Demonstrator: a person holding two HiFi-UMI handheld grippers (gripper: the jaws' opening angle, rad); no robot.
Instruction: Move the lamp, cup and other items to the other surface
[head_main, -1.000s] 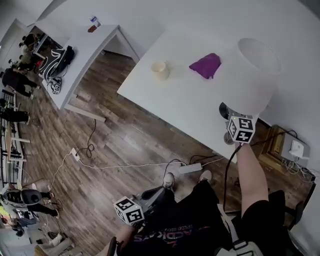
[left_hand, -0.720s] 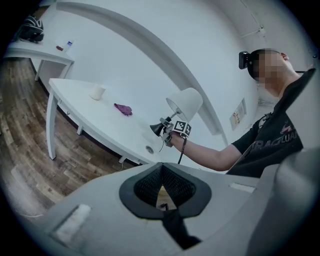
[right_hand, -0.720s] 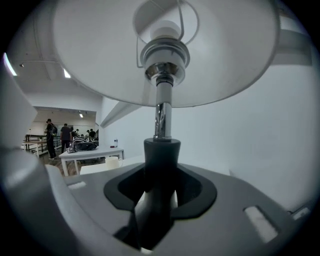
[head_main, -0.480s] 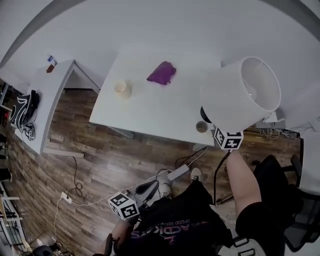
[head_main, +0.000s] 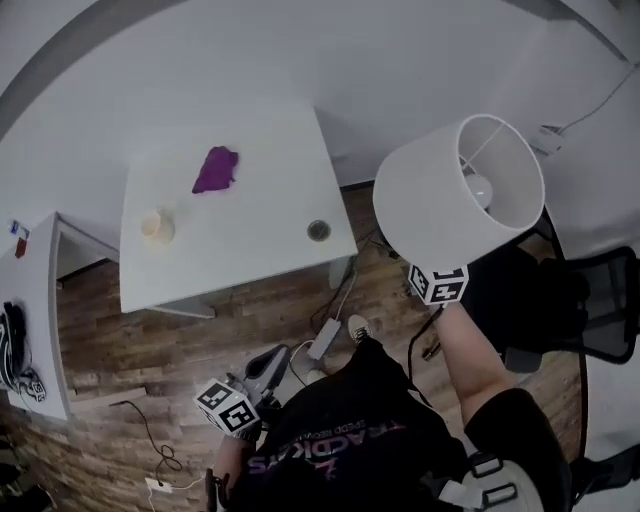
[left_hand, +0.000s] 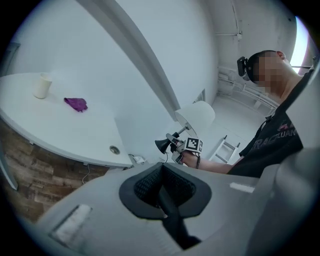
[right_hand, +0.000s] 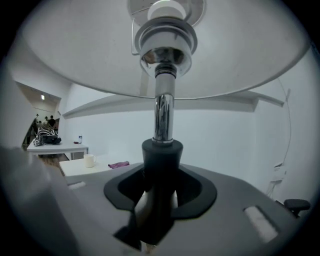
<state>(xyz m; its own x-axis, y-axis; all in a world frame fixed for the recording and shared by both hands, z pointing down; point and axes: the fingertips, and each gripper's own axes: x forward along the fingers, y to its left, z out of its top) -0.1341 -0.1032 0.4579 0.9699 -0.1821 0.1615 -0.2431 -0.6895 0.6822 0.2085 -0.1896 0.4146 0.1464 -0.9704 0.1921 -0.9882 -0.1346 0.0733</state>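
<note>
Lamp (head_main: 440, 195) in right claw (right_hand: 157, 196) — aloft

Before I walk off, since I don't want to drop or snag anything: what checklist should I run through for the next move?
1. Grip on lamp: ok. The right gripper is shut on the lamp at its stem.
2. Lamp clear of the white table: ok, held beyond its edge.
3. Left gripper free: ok, jaws together, nothing between.
4. Black cord free to follow: cannot tell.
5. Table emptied: not ok. The cup and purple cloth lie on it.
</note>
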